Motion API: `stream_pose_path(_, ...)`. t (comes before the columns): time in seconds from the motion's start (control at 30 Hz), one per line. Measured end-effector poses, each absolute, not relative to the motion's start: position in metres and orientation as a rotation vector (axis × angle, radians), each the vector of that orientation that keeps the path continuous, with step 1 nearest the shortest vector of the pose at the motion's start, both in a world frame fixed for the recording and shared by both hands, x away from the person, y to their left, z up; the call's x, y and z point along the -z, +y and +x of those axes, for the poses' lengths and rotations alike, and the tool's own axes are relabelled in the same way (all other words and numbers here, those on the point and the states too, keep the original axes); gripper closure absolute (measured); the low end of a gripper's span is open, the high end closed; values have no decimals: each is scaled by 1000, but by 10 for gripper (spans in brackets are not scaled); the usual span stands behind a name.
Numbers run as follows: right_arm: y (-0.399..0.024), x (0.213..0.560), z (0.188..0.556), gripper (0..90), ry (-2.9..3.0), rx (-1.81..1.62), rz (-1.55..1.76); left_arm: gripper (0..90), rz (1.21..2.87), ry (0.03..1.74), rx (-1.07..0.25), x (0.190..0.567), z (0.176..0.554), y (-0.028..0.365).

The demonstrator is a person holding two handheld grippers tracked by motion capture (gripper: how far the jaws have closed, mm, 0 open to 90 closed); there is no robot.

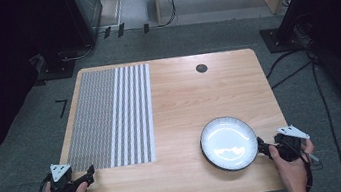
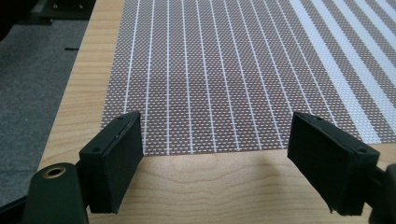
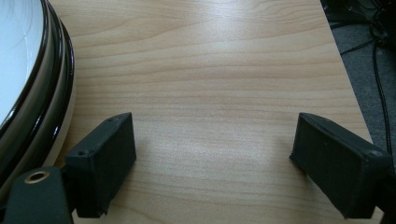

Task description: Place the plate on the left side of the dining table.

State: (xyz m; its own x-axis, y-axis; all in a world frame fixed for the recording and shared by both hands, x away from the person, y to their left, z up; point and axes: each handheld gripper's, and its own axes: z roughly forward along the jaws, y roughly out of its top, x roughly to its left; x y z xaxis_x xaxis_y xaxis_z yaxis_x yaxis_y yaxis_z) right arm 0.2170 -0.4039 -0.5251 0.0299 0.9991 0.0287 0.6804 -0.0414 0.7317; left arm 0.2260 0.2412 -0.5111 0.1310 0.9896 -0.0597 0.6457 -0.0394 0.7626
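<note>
Left tongs (image 1: 90, 176) gape empty at the mat's (image 1: 110, 115) near edge; right tongs (image 1: 262, 146) gape empty just beside the plate (image 1: 229, 143) on the desk (image 1: 179, 100).

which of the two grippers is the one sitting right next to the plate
The right gripper, at the table's near right corner: its open fingers sit just beside the plate rim. The left gripper faces the striped placemat instead.
</note>
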Motion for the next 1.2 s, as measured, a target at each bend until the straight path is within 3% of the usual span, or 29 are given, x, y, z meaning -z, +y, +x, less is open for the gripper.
stream_pose_path(0.13, -404, 525, 217, 123, 1699, -768, 1783, 251, 1700, 1591, -736, 507, 223, 241)
stream_pose_path(0.27, -404, 525, 217, 120, 1698, -768, 1784, 234, 1693, 1615, -786, 502, 222, 237)
stream_pose_path(0.53, -405, 525, 217, 131, 1692, -766, 1788, 138, 1715, 1593, -724, 499, 223, 228)
stream_pose_path(1.2, -410, 500, 208, 144, 1566, -836, 1828, 133, 1733, 1555, -674, 491, 224, 192)
